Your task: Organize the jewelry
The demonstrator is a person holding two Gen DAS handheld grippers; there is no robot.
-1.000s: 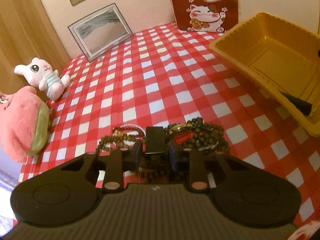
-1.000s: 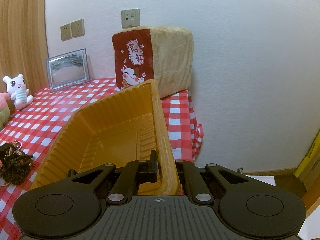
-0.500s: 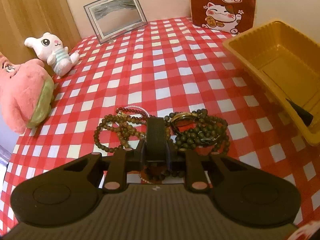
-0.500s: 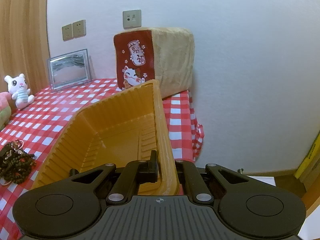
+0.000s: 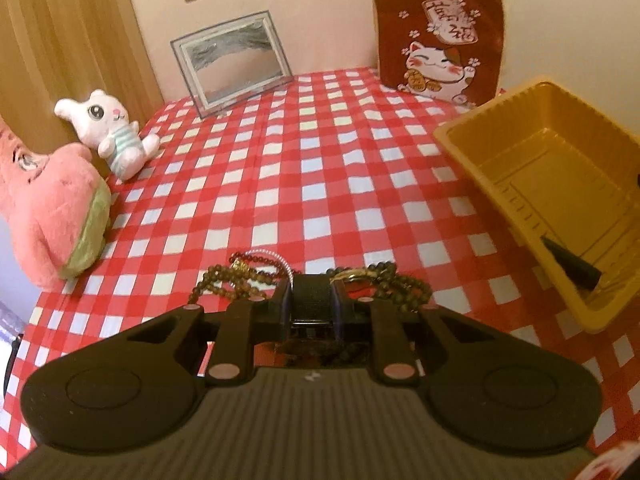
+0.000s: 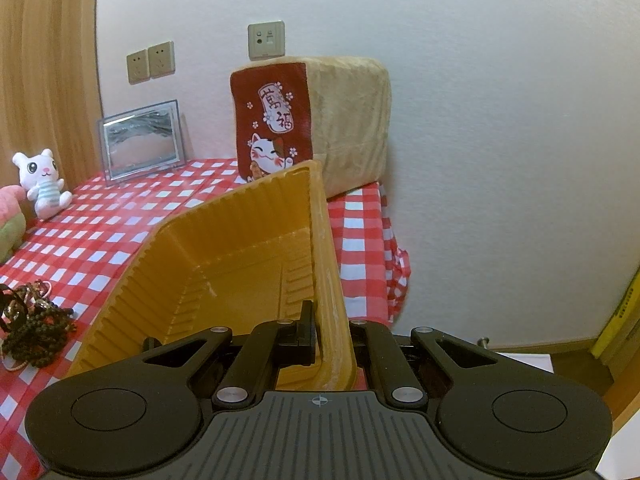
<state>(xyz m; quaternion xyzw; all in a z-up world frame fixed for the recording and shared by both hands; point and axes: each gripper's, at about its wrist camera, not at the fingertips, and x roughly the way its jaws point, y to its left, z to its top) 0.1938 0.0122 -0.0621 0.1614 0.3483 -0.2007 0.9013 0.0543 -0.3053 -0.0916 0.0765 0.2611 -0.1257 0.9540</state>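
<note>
Checked cloth (image 5: 312,168): beads (image 5: 384,280) at left gripper (image 5: 311,300) tips.

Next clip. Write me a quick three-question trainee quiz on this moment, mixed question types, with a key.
1. True or false: the right gripper is clamped on the wall of the yellow tray.
2. What lies at the left gripper? A) pile of bead strings B) a spoon C) a book
3. Fill in: the white plush bunny sits next to the pink ____.

Key: 1 true; 2 A; 3 plush toy.
</note>
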